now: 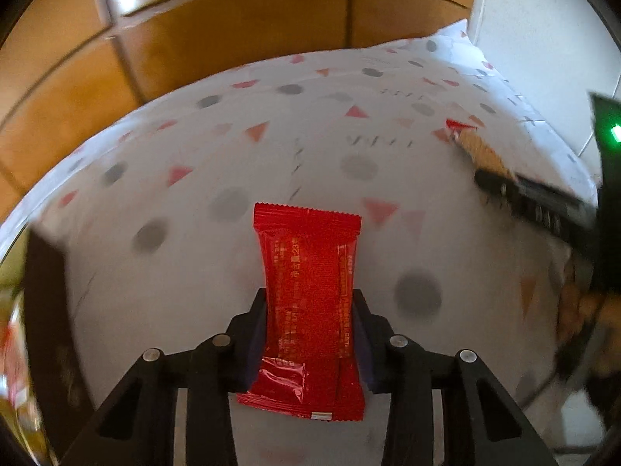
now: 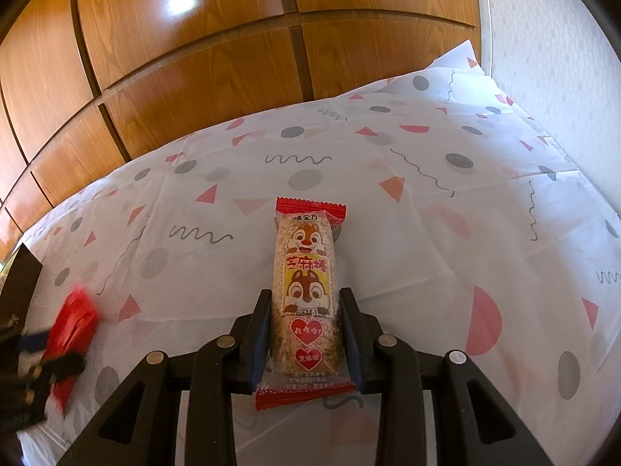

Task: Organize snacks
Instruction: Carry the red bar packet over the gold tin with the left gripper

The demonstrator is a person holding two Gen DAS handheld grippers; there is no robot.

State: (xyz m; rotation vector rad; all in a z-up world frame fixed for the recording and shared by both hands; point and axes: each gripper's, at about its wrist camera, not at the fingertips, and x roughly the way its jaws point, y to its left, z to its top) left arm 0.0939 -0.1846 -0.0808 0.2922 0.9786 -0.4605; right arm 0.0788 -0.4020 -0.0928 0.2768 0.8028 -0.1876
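Note:
A red foil snack packet (image 1: 308, 240) is pinched at its waist between the fingers of my left gripper (image 1: 309, 297), over the patterned tablecloth (image 1: 174, 264). In the right wrist view this packet (image 2: 71, 322) appears blurred at the far left. My right gripper (image 2: 305, 295) is shut on a clear-wrapped sesame bar (image 2: 304, 248) with cartoon chipmunks and red ends, held lengthwise along the fingers. The left wrist view catches that bar (image 1: 479, 151) at the right, in the other gripper's dark fingers (image 1: 535, 209).
The white tablecloth (image 2: 427, 213) with grey dots, pink triangles and squiggles covers the table. Wooden panelling (image 2: 194, 58) stands behind its far edge, and a pale wall (image 2: 551, 58) runs along the right. A dark box (image 2: 19, 287) stands at the left edge.

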